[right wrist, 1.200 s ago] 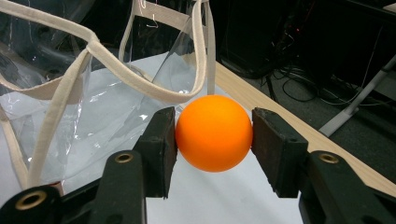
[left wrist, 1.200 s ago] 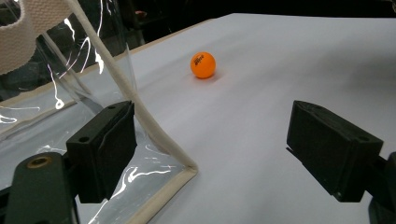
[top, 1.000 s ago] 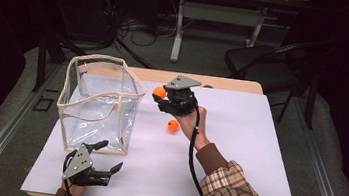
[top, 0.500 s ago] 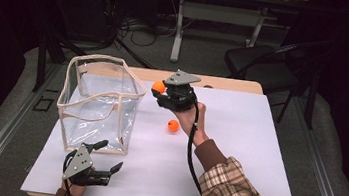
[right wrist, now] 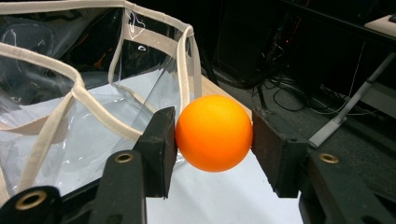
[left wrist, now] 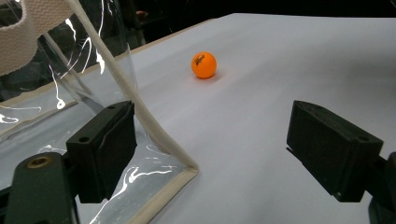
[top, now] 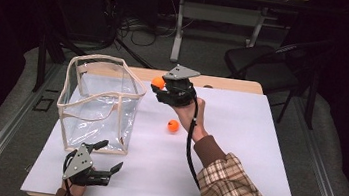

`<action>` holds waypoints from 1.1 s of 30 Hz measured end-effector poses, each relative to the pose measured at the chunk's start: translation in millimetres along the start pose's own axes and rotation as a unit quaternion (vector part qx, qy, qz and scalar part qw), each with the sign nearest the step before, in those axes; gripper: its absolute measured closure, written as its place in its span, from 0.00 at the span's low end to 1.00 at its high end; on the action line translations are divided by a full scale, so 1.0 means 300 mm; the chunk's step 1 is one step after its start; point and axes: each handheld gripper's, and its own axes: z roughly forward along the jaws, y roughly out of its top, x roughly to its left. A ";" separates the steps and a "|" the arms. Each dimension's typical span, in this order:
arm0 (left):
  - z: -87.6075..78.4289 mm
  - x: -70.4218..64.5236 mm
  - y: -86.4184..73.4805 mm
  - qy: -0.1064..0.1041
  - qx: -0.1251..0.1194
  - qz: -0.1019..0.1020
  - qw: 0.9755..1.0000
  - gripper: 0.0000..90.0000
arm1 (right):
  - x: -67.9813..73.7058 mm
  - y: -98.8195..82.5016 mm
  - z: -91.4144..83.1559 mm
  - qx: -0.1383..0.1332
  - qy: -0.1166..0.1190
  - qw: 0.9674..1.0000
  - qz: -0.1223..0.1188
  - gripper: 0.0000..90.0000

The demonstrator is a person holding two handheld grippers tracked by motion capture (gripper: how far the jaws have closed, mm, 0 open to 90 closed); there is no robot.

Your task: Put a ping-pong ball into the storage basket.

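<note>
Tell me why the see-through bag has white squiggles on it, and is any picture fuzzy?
Left gripper view: the squiggles are glare from lights on the clear bag; the near jaws look soft. Right gripper view: the held ball is sharp, the room behind dark. High view: the white table is bright, the edges dim.

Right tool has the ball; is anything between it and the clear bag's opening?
Nothing visible. The right tool holds the orange ball just beside the clear bag, whose near rim is the one edge left to clear.
</note>
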 end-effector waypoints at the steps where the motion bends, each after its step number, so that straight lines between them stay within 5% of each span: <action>1: 0.000 0.000 0.000 0.000 0.000 0.000 1.000 0.18 | -0.002 0.001 0.001 -0.001 0.000 1.000 0.000 0.56; 33: 0.000 0.000 0.000 0.000 0.000 0.000 1.000 0.18 | 0.018 0.068 0.037 -0.010 0.007 1.000 -0.003 0.56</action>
